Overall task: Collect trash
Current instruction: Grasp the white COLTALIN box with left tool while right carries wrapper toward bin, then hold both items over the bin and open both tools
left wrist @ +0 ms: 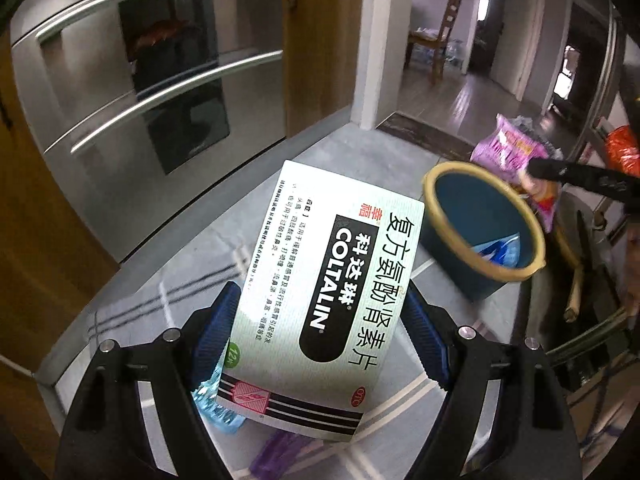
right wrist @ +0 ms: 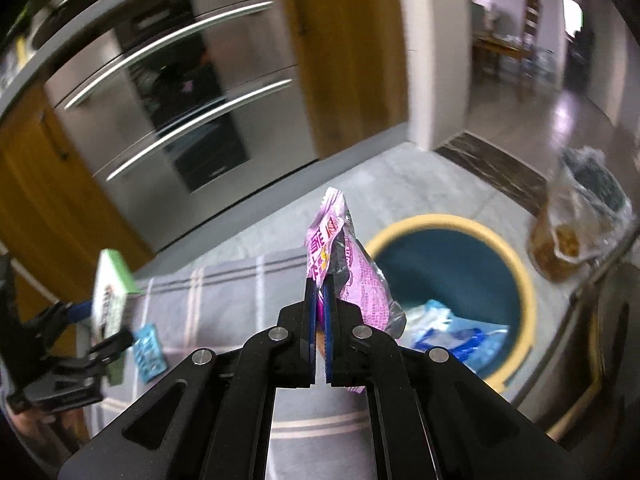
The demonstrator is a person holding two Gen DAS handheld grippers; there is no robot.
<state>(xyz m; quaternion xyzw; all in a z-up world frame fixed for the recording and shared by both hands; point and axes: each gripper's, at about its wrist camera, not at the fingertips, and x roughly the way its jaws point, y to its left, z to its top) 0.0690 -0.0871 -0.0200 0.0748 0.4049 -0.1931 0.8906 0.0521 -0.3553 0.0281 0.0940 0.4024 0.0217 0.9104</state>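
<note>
My left gripper (left wrist: 320, 316) is shut on a white and green medicine box (left wrist: 320, 280) marked COLTALIN and holds it above the grey mat. The box also shows in the right wrist view (right wrist: 110, 300). My right gripper (right wrist: 319, 284) is shut on a pink snack wrapper (right wrist: 344, 256) and holds it just left of a blue bin with a yellow rim (right wrist: 520, 264). The bin (left wrist: 440, 184) sits ahead and right of the box and holds blue and white plastic trash (right wrist: 448, 336). The wrapper shows beyond the bin in the left wrist view (left wrist: 504, 148).
A light blue blister pack (right wrist: 148, 348) lies on the striped grey mat (right wrist: 224, 296); it shows under the box in the left wrist view (left wrist: 216, 404), near a purple piece (left wrist: 276, 452). Steel oven drawers (left wrist: 140, 80) stand behind. A clear bag (right wrist: 560, 240) lies right of the bin.
</note>
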